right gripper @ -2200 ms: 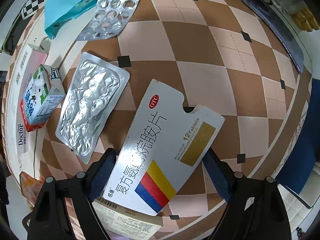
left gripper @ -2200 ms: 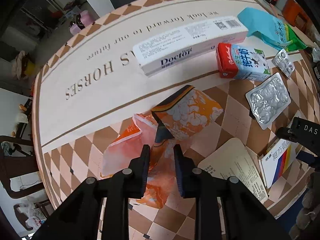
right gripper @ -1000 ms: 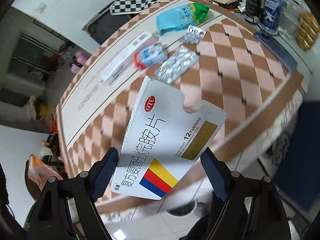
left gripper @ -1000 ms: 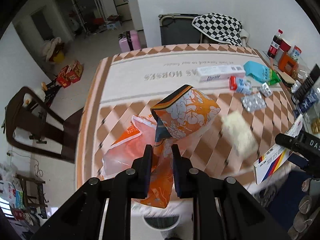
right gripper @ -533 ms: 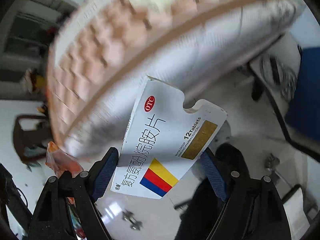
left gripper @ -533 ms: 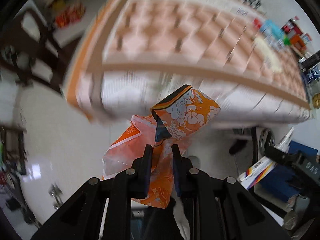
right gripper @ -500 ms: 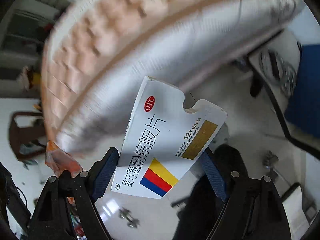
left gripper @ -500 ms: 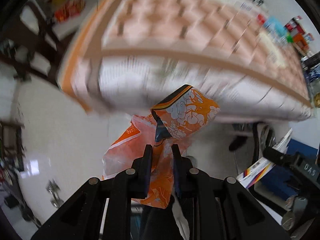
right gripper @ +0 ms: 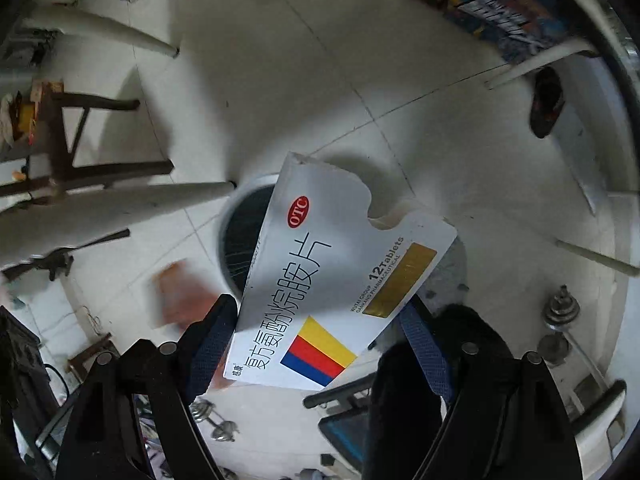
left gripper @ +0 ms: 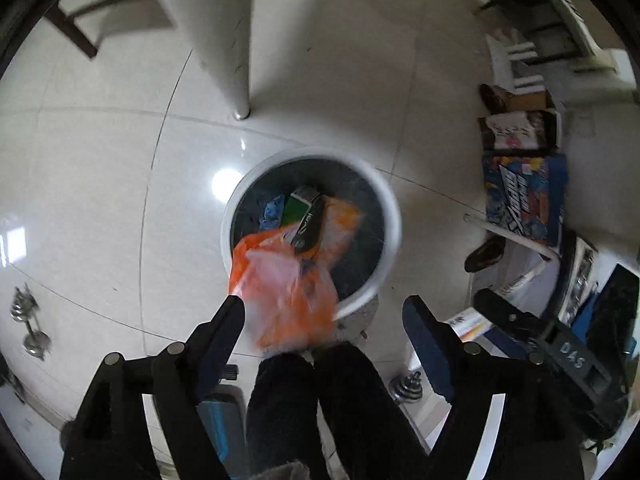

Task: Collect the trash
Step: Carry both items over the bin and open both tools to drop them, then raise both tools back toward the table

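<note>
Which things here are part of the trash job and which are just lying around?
Job:
- orange wrapper, loose between the open left jaws
- medicine box, in the right jaws
- trash bin on the floor

Lying about:
- dumbbell
- shoe
- blue printed box
- table leg

The white box (right gripper: 336, 280) in the right wrist view carries a red oval with "OTC", large black Chinese characters, "12 Tablets" and a small line ending in "PHARMACEUTICAL" beside a gold rectangle. In the left wrist view, the right claw (left gripper: 568, 354) has "DAS" on its black body. The comic-style print on the blue carton (left gripper: 524, 200) is too blurred to read.
</note>
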The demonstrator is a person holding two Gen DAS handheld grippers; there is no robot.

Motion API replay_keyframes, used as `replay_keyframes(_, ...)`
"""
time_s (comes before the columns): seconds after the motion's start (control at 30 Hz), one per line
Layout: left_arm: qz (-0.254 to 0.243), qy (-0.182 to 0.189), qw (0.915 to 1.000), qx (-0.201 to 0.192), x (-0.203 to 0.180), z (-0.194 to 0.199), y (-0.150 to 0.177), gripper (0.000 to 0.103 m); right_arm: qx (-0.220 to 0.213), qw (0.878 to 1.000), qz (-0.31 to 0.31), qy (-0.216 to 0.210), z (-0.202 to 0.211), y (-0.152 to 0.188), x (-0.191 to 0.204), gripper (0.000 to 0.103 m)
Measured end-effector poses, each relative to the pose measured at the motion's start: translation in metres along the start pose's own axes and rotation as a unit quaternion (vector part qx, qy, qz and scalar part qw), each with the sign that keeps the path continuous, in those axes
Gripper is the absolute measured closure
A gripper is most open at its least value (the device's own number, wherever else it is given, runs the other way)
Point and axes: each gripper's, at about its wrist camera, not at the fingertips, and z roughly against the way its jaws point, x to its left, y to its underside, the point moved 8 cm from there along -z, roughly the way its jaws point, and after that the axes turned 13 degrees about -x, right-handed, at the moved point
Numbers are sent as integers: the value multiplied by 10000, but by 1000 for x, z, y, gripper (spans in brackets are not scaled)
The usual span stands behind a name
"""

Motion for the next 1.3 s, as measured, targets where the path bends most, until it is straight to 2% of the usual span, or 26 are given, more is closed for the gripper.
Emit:
replay_keyframes(0.03, 57, -51, 10000, 12, 8, -9, 1, 15, 76, 10000, 33, -24, -16, 2, 0, 18)
replay_keyframes(0.07, 112, -117, 9999, 11, 17, -17, 3, 7, 155, 9999, 69, -29, -34, 5, -1, 18)
replay_keyframes(0.1, 150, -158, 9998, 2, 23, -21, 6, 6, 283, 9995, 151, -58, -53, 10, 0, 18)
replay_keyframes(0.17, 213, -332, 9992, -57, 39, -28, 11, 6, 454, 9986, 258, -101, -79, 16, 0, 17)
replay_keyframes(0.23, 187, -539, 9983, -134, 53, -31, 15, 6, 708, 9966, 339, -229, -103, 28, 2, 9)
replay_keyframes(0.27, 145, -671, 9975, -195, 58, -29, 16, 6, 780, 9959, 384, -250, -109, 31, 2, 1)
replay_keyframes(0.4, -44, -1089, 9927, -512, 71, -15, 20, 6, 791, 9942, 711, -170, -111, 41, 2, 1)
replay_keyframes(0.57, -339, -1360, 9874, -731, 69, 10, 22, 6, 579, 9891, 1332, 237, -92, 44, 4, 1)
replay_keyframes(0.83, -448, -1356, 9869, -746, 47, 39, 25, 6, 90, 9729, 2150, 845, -43, 32, 9, 1)
replay_keyframes(1.13, -546, -1360, 9856, -845, 27, 89, 31, 6, -252, 9603, 2632, 885, 25, 24, 27, 1)
replay_keyframes(1.3, -576, -1306, 9856, -912, 14, 130, 36, 6, -328, 9545, 2856, 794, 75, 26, 38, 1)
